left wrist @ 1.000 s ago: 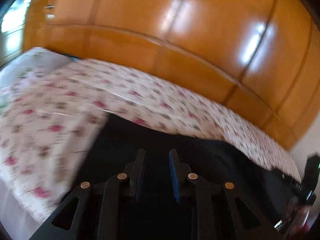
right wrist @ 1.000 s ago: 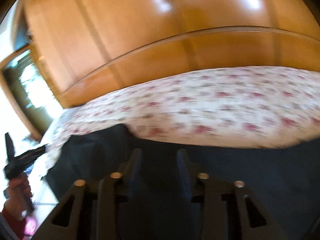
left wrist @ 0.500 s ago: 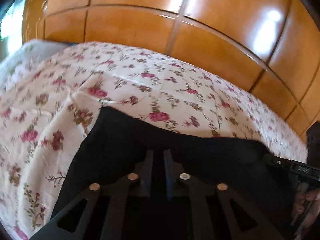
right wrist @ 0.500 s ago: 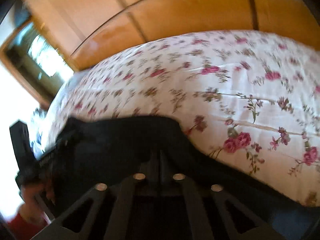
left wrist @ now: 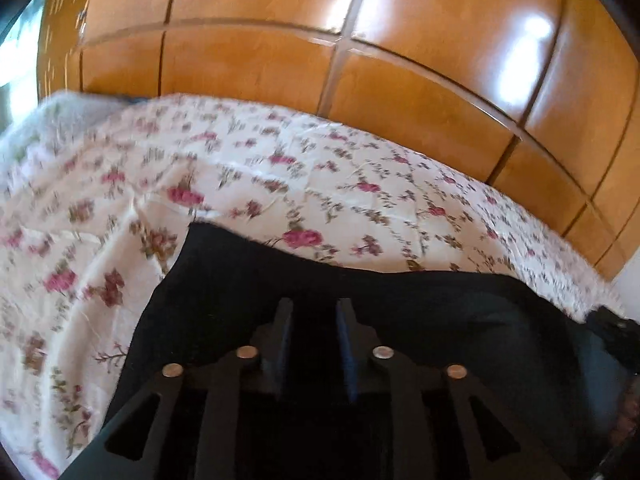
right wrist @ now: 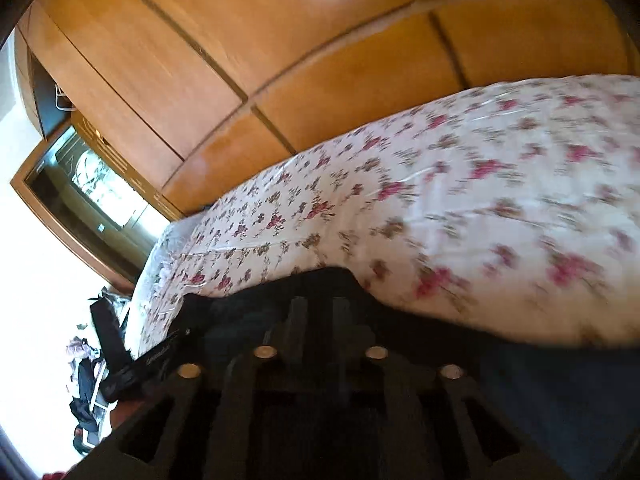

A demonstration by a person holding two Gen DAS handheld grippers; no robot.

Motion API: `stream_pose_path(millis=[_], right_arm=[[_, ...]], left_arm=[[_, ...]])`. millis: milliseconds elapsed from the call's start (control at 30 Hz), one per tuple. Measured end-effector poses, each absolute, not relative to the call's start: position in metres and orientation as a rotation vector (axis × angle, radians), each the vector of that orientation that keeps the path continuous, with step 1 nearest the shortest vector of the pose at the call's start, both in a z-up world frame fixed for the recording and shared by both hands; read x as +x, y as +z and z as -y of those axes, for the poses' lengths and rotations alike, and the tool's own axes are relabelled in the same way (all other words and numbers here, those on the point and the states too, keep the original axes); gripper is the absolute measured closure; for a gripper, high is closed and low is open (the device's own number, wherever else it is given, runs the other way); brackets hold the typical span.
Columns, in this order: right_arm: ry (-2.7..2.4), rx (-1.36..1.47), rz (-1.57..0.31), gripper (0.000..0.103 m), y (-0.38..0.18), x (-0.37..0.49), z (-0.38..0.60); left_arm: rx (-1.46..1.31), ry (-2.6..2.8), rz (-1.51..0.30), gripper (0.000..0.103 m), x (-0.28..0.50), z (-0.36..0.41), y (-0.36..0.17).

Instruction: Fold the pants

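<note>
Black pants (left wrist: 420,304) lie spread on a floral bedspread (left wrist: 320,184), with their far edge just ahead of both grippers. My left gripper (left wrist: 315,306) hovers low over the cloth. Its jaws are opening, and only dark fabric shows below the gap, with nothing pinched between the pads. My right gripper (right wrist: 319,304) sits over the pants (right wrist: 540,392) near a corner of the cloth. Its jaws are opening too, with a narrow gap and no fold gripped. The other gripper's black body shows at each view's edge (left wrist: 612,328) (right wrist: 116,344).
A glossy wooden wardrobe (left wrist: 400,40) runs along the far side of the bed. A grey-white blanket (left wrist: 60,116) lies at the bed's far left. In the right wrist view, a framed window (right wrist: 96,196) and clutter on the floor (right wrist: 86,392) lie left of the bed.
Half a second ago both pairs of fingers were pressed together on the black cloth; now they stand apart. Both views have dropped closer to the bed, and the right view has swung sideways.
</note>
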State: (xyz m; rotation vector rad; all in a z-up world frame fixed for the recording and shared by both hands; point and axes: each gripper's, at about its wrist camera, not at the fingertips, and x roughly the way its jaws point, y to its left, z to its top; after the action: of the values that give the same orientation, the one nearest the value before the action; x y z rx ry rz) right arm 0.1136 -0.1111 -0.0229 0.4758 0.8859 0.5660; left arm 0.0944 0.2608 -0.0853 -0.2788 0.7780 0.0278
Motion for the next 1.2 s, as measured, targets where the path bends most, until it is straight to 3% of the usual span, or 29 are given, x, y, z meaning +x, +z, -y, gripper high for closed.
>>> stream_pose_path(millis=[100, 333, 633, 867, 1000, 1200], right_arm=[[0.463, 0.417, -0.850, 0.065, -0.012, 0.078, 0.158], [0.203, 0.416, -0.840, 0.064, -0.009, 0.023, 0.267], [-0.154, 0.578, -0.777, 0.064, -0.022, -0.034, 0.381], [-0.445, 0.837, -0.667, 0.053, -0.027, -0.088, 0.474], [-0.473, 0.933, -0.640, 0.041, -0.039, -0.090, 0.507], [-0.454, 1.032, -0.623, 0.040, -0.061, -0.073, 0.525]], left_arm=[[-0.254, -0.059, -0.718, 0.078, 0.083, -0.231, -0.068], [-0.205, -0.317, -0.657, 0.077, 0.062, -0.133, -0.042], [-0.205, -0.501, -0.759, 0.077, 0.050, -0.051, -0.052], [-0.170, -0.526, -0.865, 0.077, 0.040, -0.029, -0.078], [-0.222, -0.524, -0.875, 0.077, 0.036, -0.034, -0.081], [-0.236, -0.526, -0.890, 0.077, 0.035, -0.040, -0.081]])
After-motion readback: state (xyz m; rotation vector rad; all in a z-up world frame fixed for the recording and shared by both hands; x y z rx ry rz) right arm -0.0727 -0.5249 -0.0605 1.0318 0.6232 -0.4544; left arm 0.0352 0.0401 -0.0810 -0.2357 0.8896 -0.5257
